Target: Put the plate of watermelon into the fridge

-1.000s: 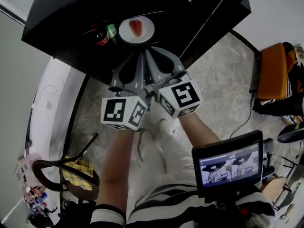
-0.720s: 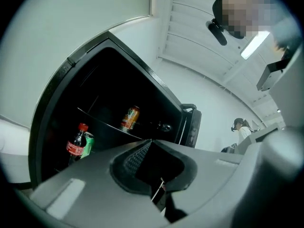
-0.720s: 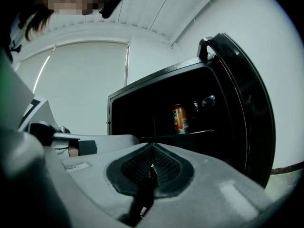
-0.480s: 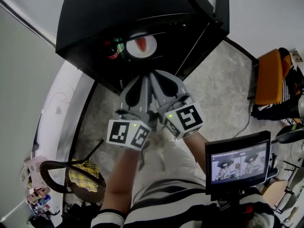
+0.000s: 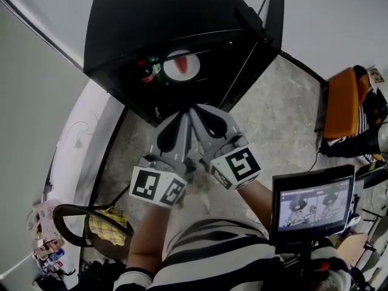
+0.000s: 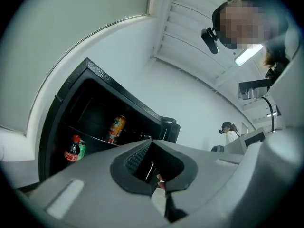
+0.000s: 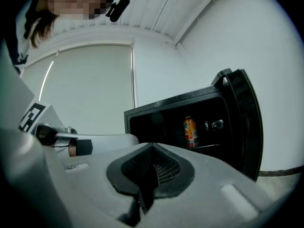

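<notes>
Fridge (image 5: 157,17): a black, boxy cabinet with a matte, slightly pebbled skin, a dark interior and thin shelf edges. Its door (image 5: 276,11) stands open at the right, a thick slab.

Left tongs (image 5: 180,119) and right tongs (image 5: 199,113): grey moulded plastic with smooth, rounded shells and ribbed black pads. Both pairs are pressed together with nothing between them. They sit side by side in front of the fridge opening, well apart from the plate.

Plate (image 5: 180,65): white, round and glossy. It lies on a shelf inside the fridge. The watermelon (image 5: 181,67) on it is a red wedge.

Just beside the plate, to its left, stand a cola bottle (image 5: 145,74) with a red label and a green can (image 5: 156,67). An orange can (image 6: 116,127) stands on the shelf above.

Progress, as judged: the plate is in and released, so the task proper looks done. Only the open door may be left to shut.
</notes>
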A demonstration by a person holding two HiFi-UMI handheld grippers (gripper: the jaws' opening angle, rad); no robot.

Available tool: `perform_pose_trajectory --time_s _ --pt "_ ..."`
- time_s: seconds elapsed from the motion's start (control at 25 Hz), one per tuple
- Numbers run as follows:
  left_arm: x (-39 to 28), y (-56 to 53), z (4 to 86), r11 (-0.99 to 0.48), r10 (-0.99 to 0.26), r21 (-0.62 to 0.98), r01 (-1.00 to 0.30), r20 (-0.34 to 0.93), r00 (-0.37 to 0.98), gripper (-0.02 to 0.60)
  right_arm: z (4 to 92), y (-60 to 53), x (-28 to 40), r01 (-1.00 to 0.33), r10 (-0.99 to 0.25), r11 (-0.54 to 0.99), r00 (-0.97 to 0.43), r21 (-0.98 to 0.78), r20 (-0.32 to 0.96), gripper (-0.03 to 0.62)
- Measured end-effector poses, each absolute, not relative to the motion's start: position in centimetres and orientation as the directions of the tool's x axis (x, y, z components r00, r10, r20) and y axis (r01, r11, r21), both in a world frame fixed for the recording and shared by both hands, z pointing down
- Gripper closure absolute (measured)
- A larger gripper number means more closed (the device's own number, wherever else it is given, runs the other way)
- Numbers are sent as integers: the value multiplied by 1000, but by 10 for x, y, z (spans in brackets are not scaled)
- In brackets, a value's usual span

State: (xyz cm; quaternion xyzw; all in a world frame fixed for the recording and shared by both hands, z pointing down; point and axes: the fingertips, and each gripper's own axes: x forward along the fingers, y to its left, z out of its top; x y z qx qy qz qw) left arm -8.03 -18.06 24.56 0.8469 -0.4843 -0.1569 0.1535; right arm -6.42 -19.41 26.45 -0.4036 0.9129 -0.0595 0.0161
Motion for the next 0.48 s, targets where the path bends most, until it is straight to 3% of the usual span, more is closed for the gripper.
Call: perform_pose_trajectory --time_s 0.48 --pt "-85 -154 214 -510 -858 367 -778 -148 492 578 238 -165 -66 -682 -685 722 -728 -122 16 597"
